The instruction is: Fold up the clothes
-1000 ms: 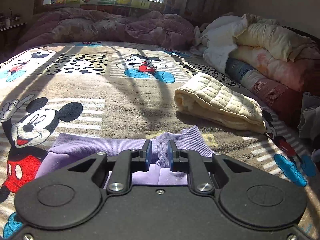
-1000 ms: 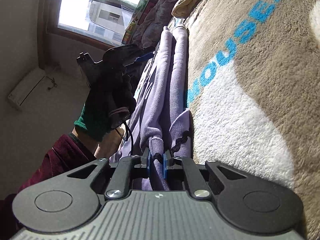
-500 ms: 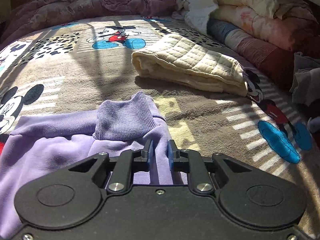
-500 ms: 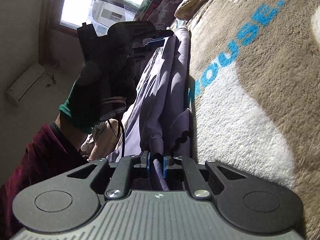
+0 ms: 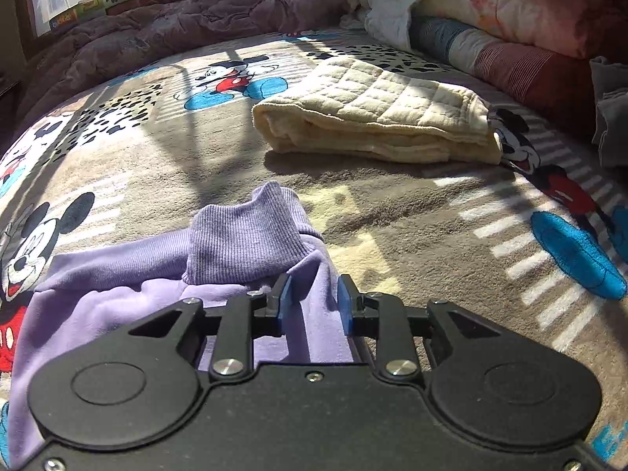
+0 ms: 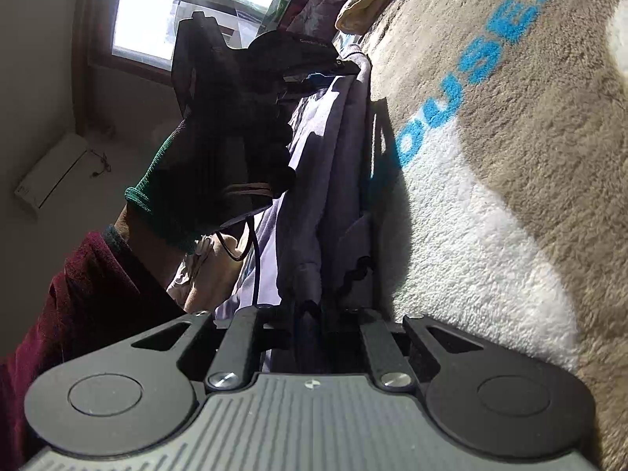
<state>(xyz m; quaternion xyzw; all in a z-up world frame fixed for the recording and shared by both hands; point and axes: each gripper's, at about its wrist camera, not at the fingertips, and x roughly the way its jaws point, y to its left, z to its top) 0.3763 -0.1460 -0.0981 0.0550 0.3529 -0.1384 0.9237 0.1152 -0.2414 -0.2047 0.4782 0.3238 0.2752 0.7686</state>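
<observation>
A lilac sweatshirt [image 5: 117, 298] lies on the Mickey Mouse blanket [image 5: 392, 219], its ribbed cuff [image 5: 247, 235] folded on top. My left gripper [image 5: 310, 302] hovers over the sweatshirt's right edge with its jaws apart and the cloth lying loose between them. In the right wrist view the sweatshirt [image 6: 314, 165] runs away from me along the blanket [image 6: 510, 196]. My right gripper [image 6: 322, 318] has its jaws apart around the near hem with black trim. The left gripper [image 6: 314, 74] shows at the far end, held by a gloved hand.
A folded cream quilted blanket [image 5: 376, 117] lies beyond the sweatshirt. Stacked bedding [image 5: 510, 23] lines the right side and a mauve duvet [image 5: 176, 27] the far edge under the window. Grey clothes [image 5: 612, 117] sit at the far right.
Both grippers have opened and let go of the sweatshirt. The left gripper had carried the sleeve down onto the garment, which now lies flat.
</observation>
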